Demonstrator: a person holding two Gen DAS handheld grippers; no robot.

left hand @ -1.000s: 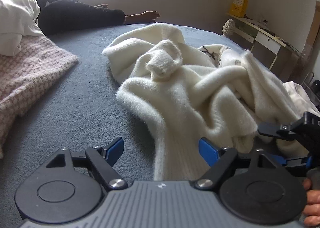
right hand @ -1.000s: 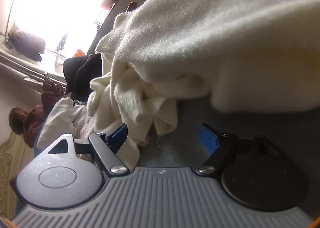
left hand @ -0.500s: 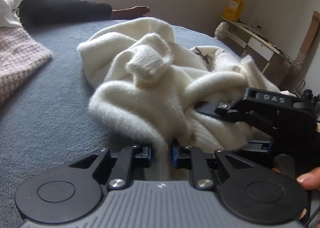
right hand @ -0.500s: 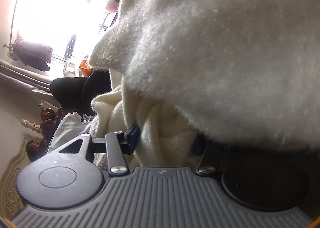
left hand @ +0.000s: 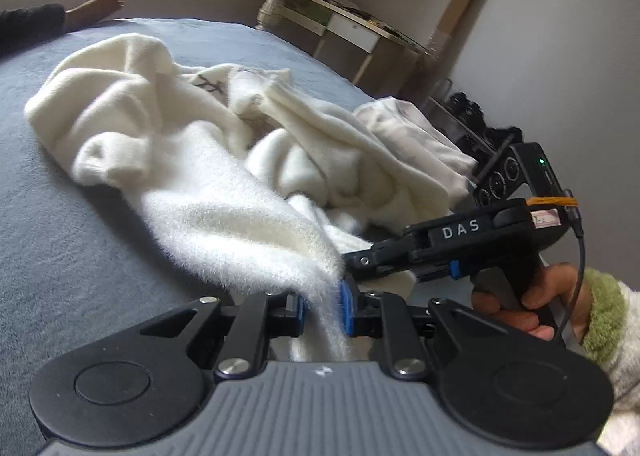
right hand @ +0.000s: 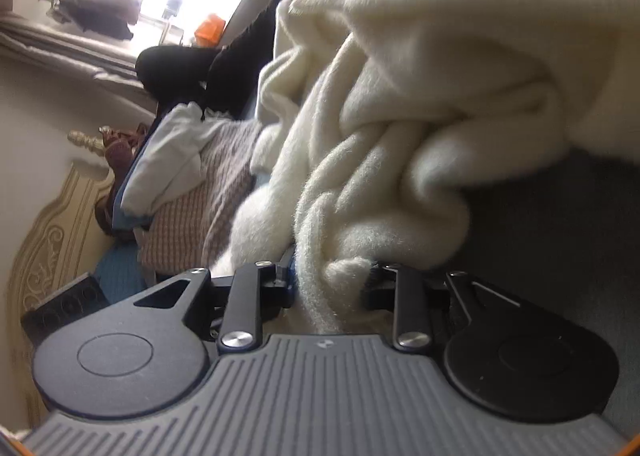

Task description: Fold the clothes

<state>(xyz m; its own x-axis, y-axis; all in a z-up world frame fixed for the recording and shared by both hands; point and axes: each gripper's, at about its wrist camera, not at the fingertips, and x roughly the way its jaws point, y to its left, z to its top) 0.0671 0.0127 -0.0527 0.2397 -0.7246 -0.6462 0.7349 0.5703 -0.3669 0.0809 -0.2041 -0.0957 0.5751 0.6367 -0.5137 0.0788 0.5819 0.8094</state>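
Note:
A fluffy cream sweater (left hand: 192,160) lies crumpled on the grey-blue bed (left hand: 60,256). My left gripper (left hand: 324,306) is shut on a stretched edge of it, the fabric pinched between the blue pads. In the left wrist view the right gripper (left hand: 448,244), marked DAS, comes in from the right with a hand (left hand: 516,308) on its handle, its tip buried in the same edge. In the right wrist view my right gripper (right hand: 330,282) is shut on a bunched fold of the cream sweater (right hand: 420,104), which fills most of that frame.
Another white garment (left hand: 416,132) lies at the bed's right edge beside a black device (left hand: 500,176). A white desk (left hand: 352,32) stands by the wall. A person in dark clothes (right hand: 208,72) lies across the far side, next to a pink checked blanket (right hand: 200,200) and a carved headboard (right hand: 52,232).
Both grippers went from open to shut on the sweater's near edge. The left one has since swung right and pulled that edge taut; the right one has drawn back with its fold.

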